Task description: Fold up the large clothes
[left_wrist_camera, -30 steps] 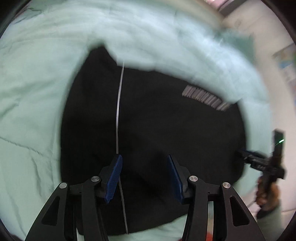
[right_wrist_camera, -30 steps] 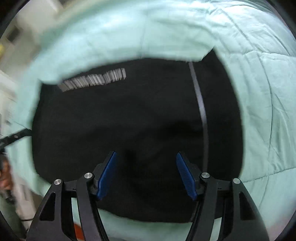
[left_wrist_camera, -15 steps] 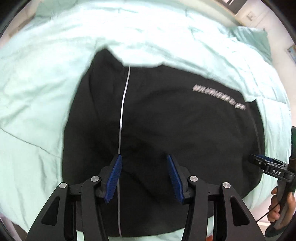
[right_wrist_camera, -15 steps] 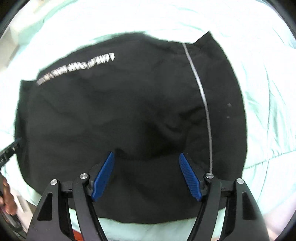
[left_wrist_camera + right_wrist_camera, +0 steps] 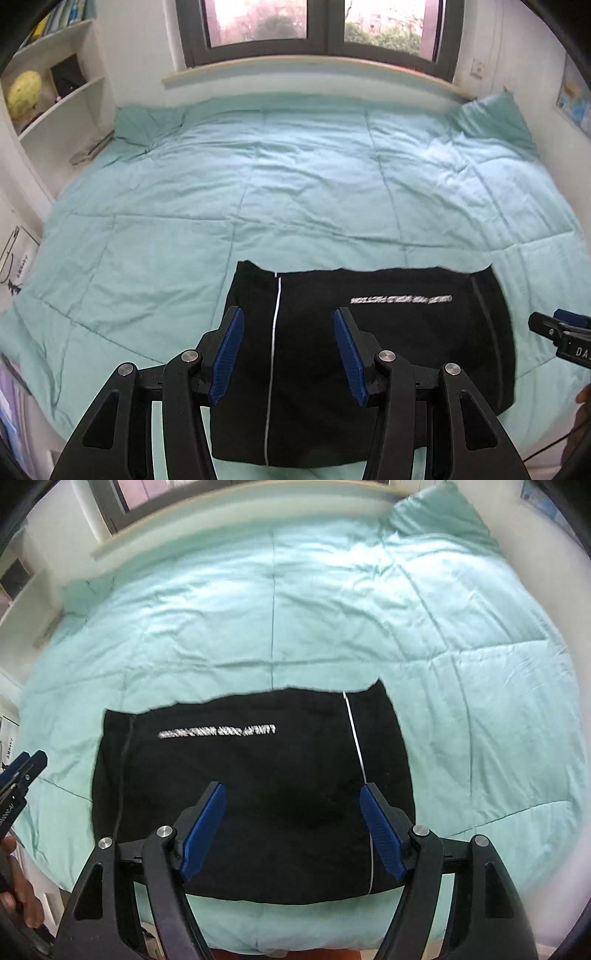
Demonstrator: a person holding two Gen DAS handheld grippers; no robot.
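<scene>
Black garment [image 5: 369,354], folded to a rough rectangle, lies flat on the mint quilt [image 5: 295,192] at the bed's near edge. In the left wrist view it fills the 5 to 6 o'clock part; in the right wrist view it sits at 6 to 7 o'clock. A white stripe [image 5: 275,350] runs near one side of it; a line of pale lettering [image 5: 400,299] crosses its far part, too blurred to read.

Left gripper [image 5: 288,354]: fingers [image 5: 227,354] spread, nothing between them, held above the garment and not touching it. Blue pads face each other across the stripe.

Right gripper [image 5: 291,838]: fingers [image 5: 380,834] spread wide and opening, nothing between them, above the garment, apart from the cloth. Its tip also shows at 3 o'clock in the left wrist view [image 5: 557,328].

Far side of the bed: window [image 5: 314,26] at 12 o'clock, pillow [image 5: 495,118] at 2 o'clock, white shelves [image 5: 55,96] at 10 o'clock with a yellow toy [image 5: 24,92]. A hand [image 5: 20,901] shows at 8 o'clock in the right wrist view.
</scene>
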